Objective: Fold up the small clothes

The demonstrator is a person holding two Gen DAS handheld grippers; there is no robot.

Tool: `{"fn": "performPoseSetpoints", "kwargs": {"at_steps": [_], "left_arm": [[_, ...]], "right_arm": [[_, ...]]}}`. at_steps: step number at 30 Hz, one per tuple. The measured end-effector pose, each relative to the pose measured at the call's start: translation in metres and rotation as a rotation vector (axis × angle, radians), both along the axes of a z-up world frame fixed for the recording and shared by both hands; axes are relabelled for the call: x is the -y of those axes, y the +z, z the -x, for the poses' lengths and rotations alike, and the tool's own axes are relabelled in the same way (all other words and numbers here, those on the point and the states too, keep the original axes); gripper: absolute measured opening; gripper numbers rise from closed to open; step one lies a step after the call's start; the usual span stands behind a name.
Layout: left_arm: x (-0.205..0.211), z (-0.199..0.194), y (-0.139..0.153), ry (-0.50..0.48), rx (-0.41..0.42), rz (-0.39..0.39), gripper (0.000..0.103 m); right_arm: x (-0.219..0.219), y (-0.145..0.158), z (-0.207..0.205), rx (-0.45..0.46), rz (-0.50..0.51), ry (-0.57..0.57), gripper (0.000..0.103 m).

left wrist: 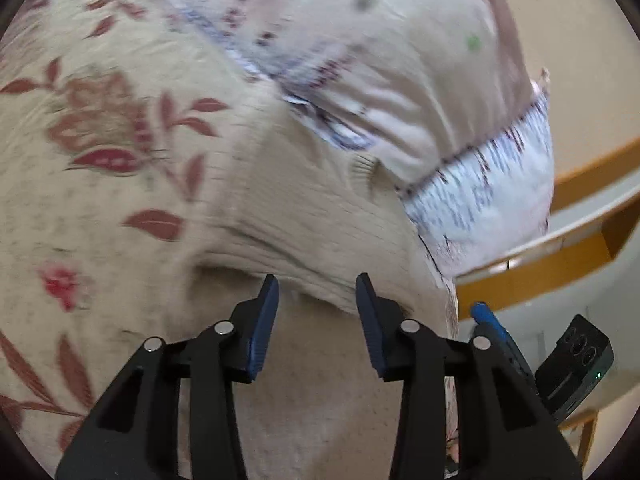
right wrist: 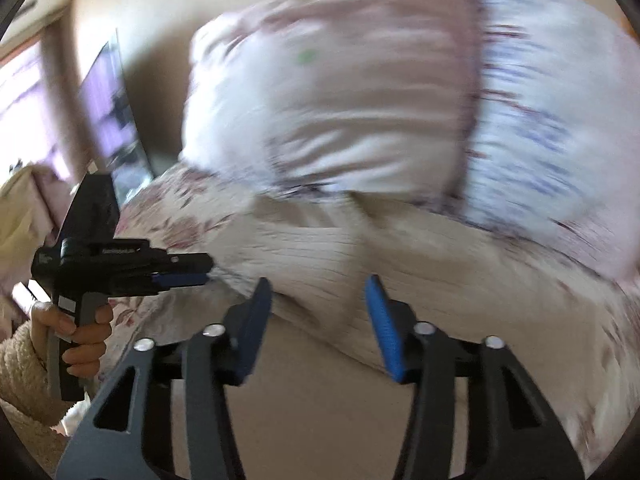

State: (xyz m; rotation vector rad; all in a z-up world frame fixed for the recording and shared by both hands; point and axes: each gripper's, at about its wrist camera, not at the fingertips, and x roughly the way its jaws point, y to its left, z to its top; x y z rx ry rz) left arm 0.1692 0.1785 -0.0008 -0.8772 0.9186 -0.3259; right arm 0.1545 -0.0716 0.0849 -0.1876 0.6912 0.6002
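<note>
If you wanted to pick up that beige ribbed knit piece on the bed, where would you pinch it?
Probably at the raised fold along the near edge of the beige knit garment, coming from the near side, low and nearly flat. There the fabric bunches into a ridge that lifts off the floral bedspread, so the open left gripper could close on the knit alone.

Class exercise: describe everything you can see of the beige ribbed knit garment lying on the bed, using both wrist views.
The beige ribbed knit garment is a soft, fine-ribbed piece, plain with no print. It lies rumpled on the floral bedspread, with creases and a raised fold running across it. Its far edge sits against the pillow. A smooth beige area lies nearer the cameras; whether it belongs to the garment is unclear. In the right wrist view it appears blurred. Nothing visibly grips it.
</note>
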Motion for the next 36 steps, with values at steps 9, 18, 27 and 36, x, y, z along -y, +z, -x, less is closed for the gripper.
{"fn": "performPoseSetpoints", "kwargs": {"at_steps": [9, 18, 27, 36], "left_arm": [[-0.025, 0.006, -0.018, 0.067, -0.052, 0.064, 0.033], [-0.025, 0.008, -0.021, 0.075, -0.055, 0.064, 0.027], [-0.023, 0.006, -0.021, 0.072, -0.052, 0.051, 0.027], [-0.022, 0.006, -0.021, 0.069, -0.052, 0.05, 0.028]], "right_arm": [[-0.086, -0.046, -0.029, -0.064, 0.141, 0.12, 0.038], [-0.096, -0.065, -0.034, -0.028, 0.207, 0.06, 0.022], [-0.033, -0.029, -0.037, -0.028, -0.063, -0.149, 0.007], [0.171, -0.037, -0.002, -0.19, -0.395, -0.717, 0.012]]}}
